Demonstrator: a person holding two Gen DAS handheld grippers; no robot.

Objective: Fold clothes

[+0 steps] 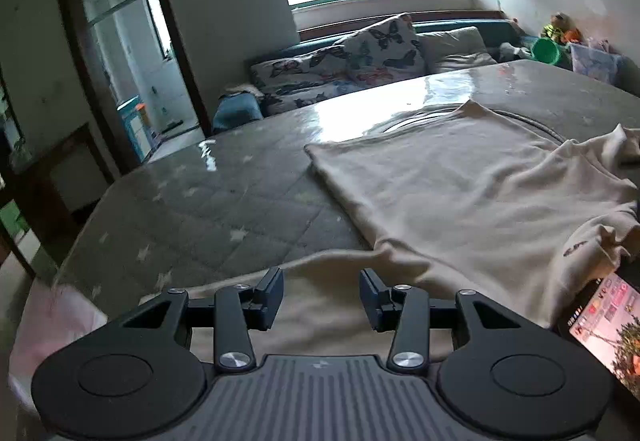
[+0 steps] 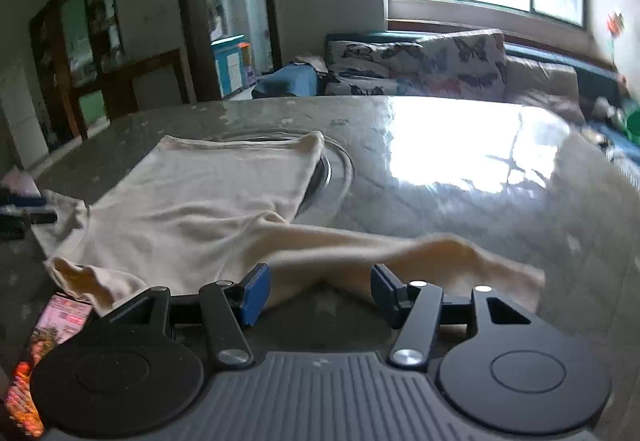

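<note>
Lying spread on the worktop (image 1: 208,201) for folding, the cream shirt (image 1: 440,181) rests ungripped between both grippers' parted fingers (image 1: 269,293).

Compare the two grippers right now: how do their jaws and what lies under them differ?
The left gripper hangs over a flat spread of the cream shirt; the right gripper hangs over its rumpled sleeve. The left fingers look dark, the right fingers bright blue. Both stand open, gripping nothing.
</note>
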